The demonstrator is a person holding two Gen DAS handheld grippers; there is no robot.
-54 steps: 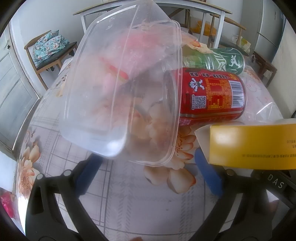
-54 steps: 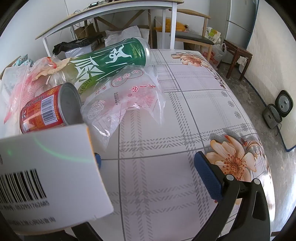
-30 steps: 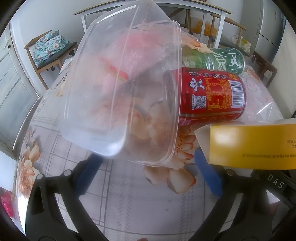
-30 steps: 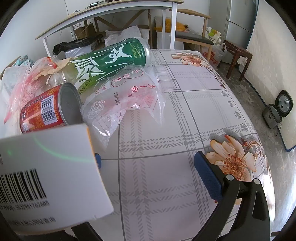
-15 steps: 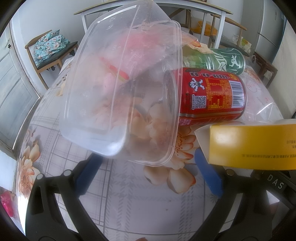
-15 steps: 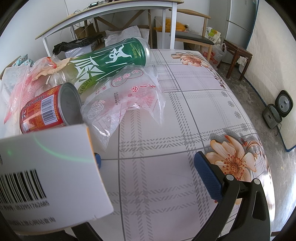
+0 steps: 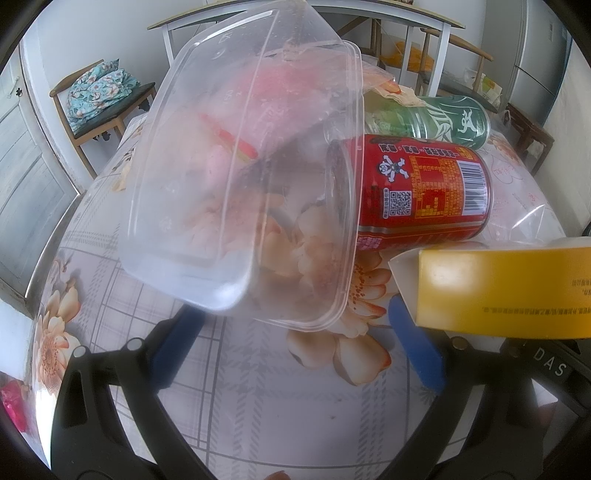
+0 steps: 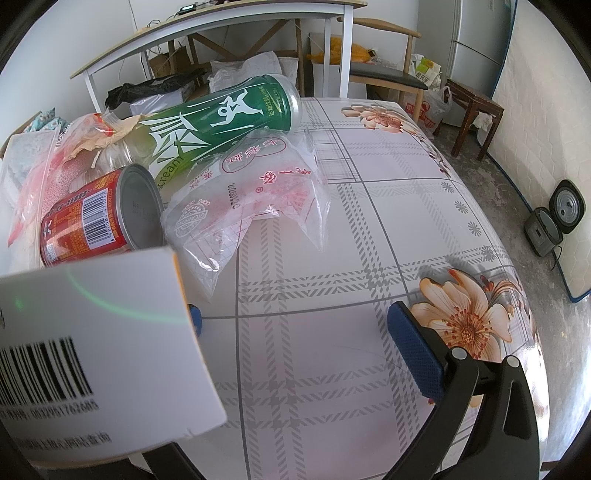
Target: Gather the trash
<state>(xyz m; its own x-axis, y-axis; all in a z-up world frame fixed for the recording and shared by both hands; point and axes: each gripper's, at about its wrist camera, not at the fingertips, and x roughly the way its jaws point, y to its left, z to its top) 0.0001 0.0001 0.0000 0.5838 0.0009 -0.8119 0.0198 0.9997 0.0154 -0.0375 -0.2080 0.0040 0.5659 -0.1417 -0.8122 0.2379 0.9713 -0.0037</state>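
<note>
A pile of trash lies on the flowered tablecloth [image 8: 369, 229]. A clear plastic container [image 7: 236, 162] leans tilted over my open left gripper [image 7: 295, 339], its lower rim resting by the left finger. A red can [image 7: 421, 192] lies on its side behind it, also in the right wrist view [image 8: 92, 218]. A green can [image 8: 225, 114] lies behind that, with a clear printed plastic bag [image 8: 255, 192] against it. A yellow and white carton [image 8: 96, 350] lies over the left finger of my open right gripper [image 8: 306, 343]; it also shows in the left wrist view [image 7: 506, 291].
A crumpled red and clear wrapper [image 8: 48, 166] lies at the pile's left. Behind the table stand a white desk [image 8: 229, 22], wooden chairs [image 7: 99, 107] and a stool [image 8: 476, 110]. A small appliance [image 8: 554, 221] sits on the floor at right.
</note>
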